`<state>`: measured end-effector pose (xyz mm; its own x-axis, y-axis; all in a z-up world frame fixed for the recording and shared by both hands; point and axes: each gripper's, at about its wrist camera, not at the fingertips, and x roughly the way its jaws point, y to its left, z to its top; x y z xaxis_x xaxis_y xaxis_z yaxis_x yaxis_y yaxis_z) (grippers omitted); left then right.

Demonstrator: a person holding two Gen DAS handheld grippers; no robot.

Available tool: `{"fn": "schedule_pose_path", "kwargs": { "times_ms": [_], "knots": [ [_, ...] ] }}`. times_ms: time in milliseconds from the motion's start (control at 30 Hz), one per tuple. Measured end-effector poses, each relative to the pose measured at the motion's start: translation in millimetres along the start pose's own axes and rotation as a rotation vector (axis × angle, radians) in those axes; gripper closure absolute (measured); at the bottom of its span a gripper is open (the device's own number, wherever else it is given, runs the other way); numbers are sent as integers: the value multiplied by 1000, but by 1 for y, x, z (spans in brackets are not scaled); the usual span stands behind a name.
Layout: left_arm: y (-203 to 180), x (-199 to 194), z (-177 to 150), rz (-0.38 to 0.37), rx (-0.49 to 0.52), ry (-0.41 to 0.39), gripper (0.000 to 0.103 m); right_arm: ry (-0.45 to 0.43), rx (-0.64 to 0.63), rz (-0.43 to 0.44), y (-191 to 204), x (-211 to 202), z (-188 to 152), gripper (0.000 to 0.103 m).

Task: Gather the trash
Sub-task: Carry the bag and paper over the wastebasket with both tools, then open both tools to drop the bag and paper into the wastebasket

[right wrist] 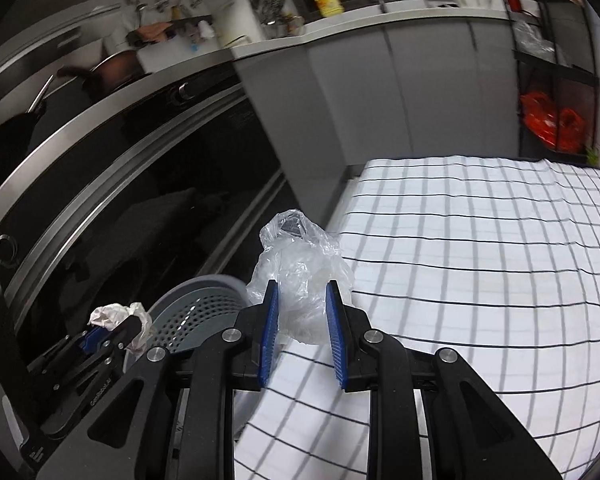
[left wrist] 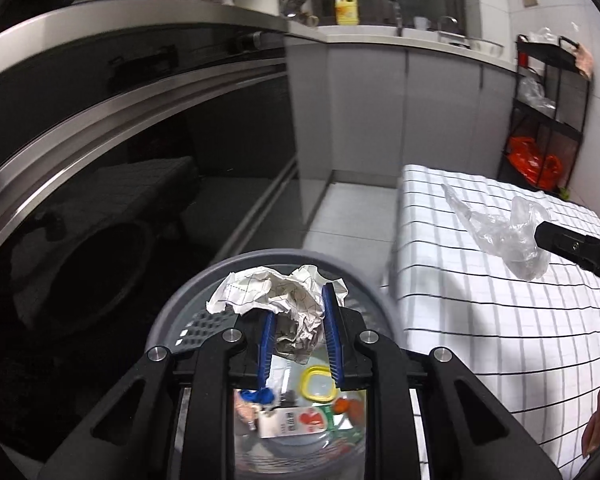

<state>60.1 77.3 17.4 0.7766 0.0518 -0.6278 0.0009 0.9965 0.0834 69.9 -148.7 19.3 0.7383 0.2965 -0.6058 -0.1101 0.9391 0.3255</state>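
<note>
Over the grey perforated bin [left wrist: 204,280], our left gripper [left wrist: 298,320] holds a crumpled sheet of paper [left wrist: 276,288], its blue pads pressed against the wad. Below it, inside the bin, we see a yellow-rimmed lid [left wrist: 319,384] and a small carton [left wrist: 288,420]. On the checked tablecloth [right wrist: 480,280] beside the bin, our right gripper [right wrist: 302,320] has its fingers spread around a clear plastic bag [right wrist: 300,264], not yet clamping it.
</note>
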Motion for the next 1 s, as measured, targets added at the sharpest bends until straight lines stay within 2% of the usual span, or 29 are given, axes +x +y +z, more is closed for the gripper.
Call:
{"fn": "schedule_pose_path", "kwargs": {
  "times_ms": [133,467,700,900,1000],
  "knots": [
    [25,2,-3,23,-37,13,81,24,-45,37,34,13,-5,80],
    [63,18,-5,26,-117,81,80,117,-137,87,86,52,-20,80],
    [75,26,-6,19,-134,111,76,173,-166,107,96,67,-33,80],
    [75,24,-9,21,-126,107,73,180,-176,124,96,73,-31,80],
    [76,25,-8,21,-128,112,69,177,-183,125,97,71,-33,76]
  ]
}}
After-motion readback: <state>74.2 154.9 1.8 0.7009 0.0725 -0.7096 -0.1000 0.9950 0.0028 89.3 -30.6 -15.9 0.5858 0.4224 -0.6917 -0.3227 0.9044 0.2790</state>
